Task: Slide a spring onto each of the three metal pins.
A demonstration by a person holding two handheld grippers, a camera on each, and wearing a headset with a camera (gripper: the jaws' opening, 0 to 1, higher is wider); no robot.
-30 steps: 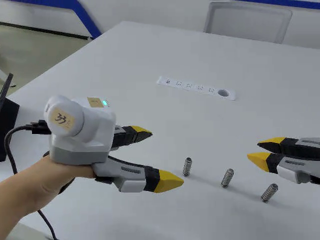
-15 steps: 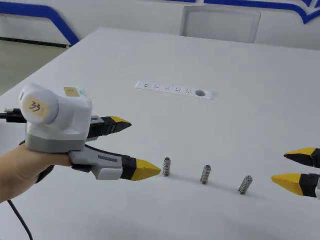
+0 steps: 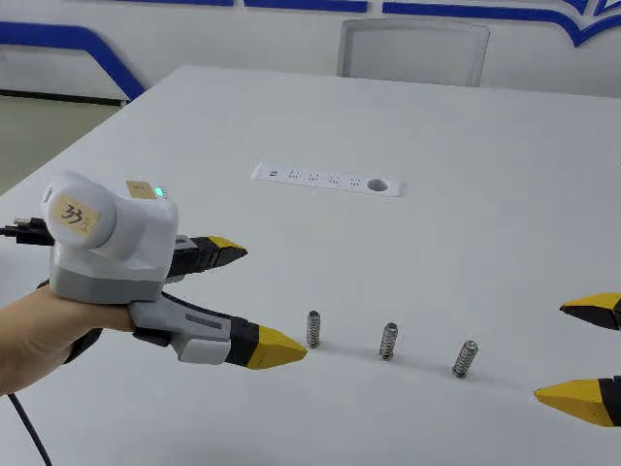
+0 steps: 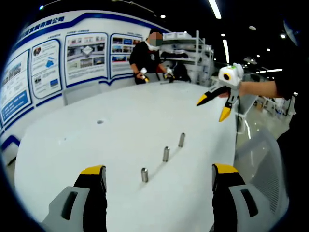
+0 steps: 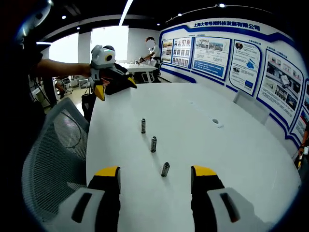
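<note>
Three small metal springs stand upright in a row on the white table (image 3: 466, 194): one on the left (image 3: 312, 328), one in the middle (image 3: 388, 341) and one on the right (image 3: 465, 358). Each seems to sit around a thin pin. My left gripper (image 3: 257, 299) is held in a hand just left of the row, open and holding nothing, with its lower yellow tip close to the left spring. At the right edge my right gripper (image 3: 572, 351) is open wide, apart from the right spring. The row lies ahead of the left gripper (image 4: 158, 170) and of the right gripper (image 5: 156, 171).
A white power strip (image 3: 325, 180) lies on the table beyond the springs. A grey chair (image 3: 412, 49) stands at the far edge and a mesh chair (image 5: 53, 145) at the near side. A person (image 4: 149, 53) stands at another table far off.
The head camera has shifted. My right gripper has drawn back to the right, away from the right spring, and its jaws have spread wider. The left gripper stays open beside the left spring.
</note>
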